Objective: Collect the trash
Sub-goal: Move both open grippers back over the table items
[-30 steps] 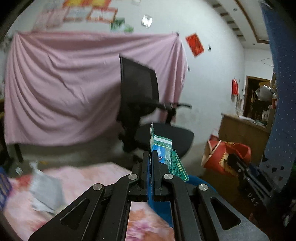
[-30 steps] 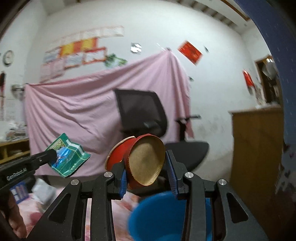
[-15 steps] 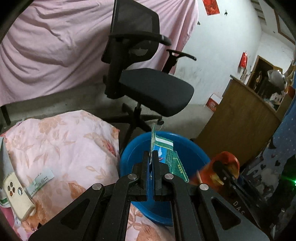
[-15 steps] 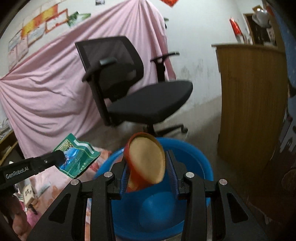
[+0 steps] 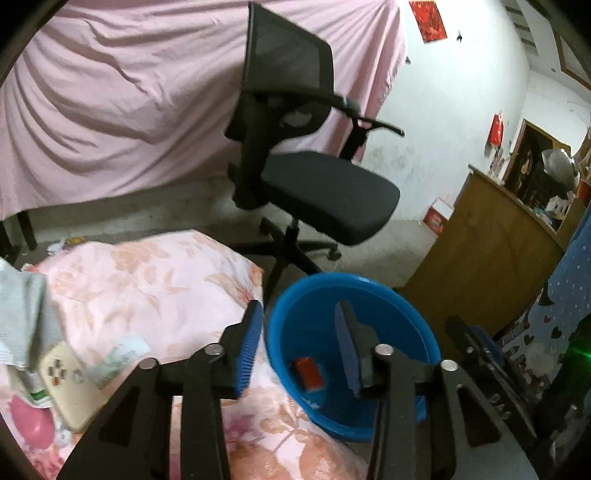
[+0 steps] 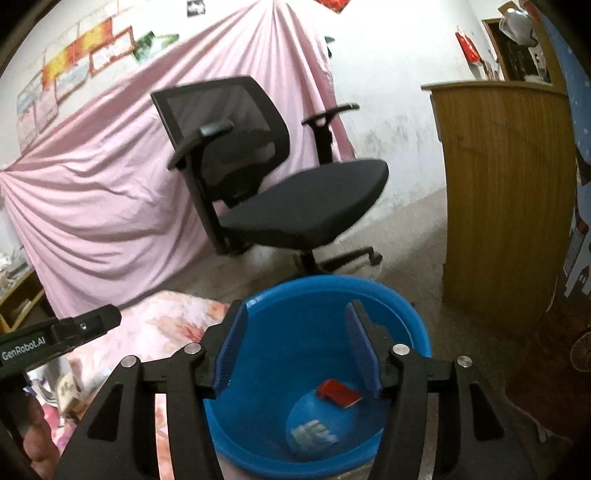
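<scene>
This looks like a bedroom in sb's home: a bed w/ a pink flowery blanket (image 5: 155, 288) sits at 8 o'clock, w/ a small remote (image 5: 64, 376) lying on it. A black office chair (image 6: 280, 192) stands at 12 o'clock in front of a big pink sheet (image 5: 122, 92) hung over the white wall, w/ paper posters (image 6: 85, 62) stuck up at 11 o'clock. A brown wood cabinet (image 6: 506, 192) stands at 2 o'clock, red paper decorations (image 5: 428, 16) hang on the wall, & a blue plastic tub (image 6: 402, 314) sits on the gray floor beside the bed.
</scene>
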